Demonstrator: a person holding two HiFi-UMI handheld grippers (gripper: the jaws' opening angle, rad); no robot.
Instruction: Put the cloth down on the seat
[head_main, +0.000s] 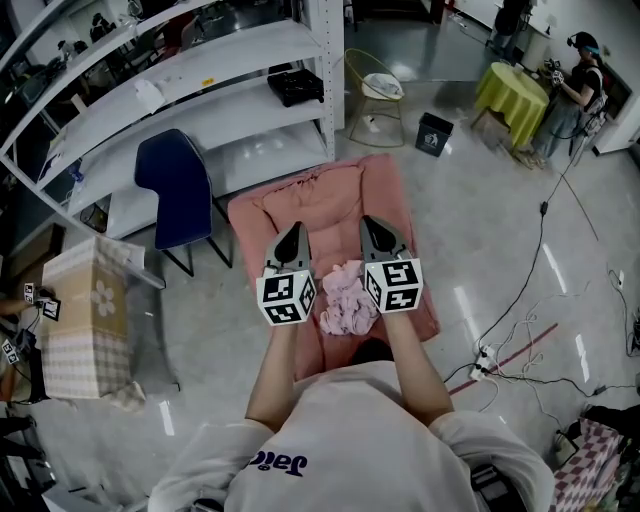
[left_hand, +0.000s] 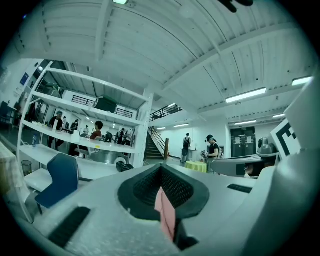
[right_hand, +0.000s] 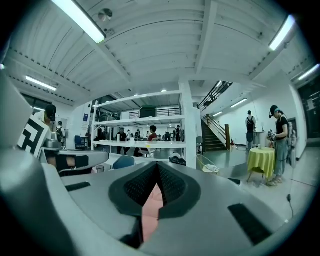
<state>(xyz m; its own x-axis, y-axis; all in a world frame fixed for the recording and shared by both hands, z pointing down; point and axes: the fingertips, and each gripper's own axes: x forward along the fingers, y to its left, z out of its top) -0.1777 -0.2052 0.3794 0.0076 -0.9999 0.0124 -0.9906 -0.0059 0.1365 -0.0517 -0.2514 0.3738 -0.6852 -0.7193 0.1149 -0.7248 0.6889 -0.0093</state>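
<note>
Here, with my left gripper (head_main: 293, 235) and right gripper (head_main: 375, 232) both clamped on the bunched pink cloth (head_main: 347, 298) above the pink seat's (head_main: 300, 205) near edge, releasing one side first could spill it onto the floor (head_main: 500, 230).

The hall is lit brightly and evenly by ceiling strips (right_hand: 77, 20). In the head view, streaks of glare are seen on the glossy floor (head_main: 470, 305), and shadows are cast softly. Both gripper views are tinted teal, bent strongly at the edges and ringed with black. The left claw (left_hand: 161, 172), right claw (right_hand: 157, 172) and pinched cloth (left_hand: 166, 215) are blurred; the background is rendered sharp.
</note>
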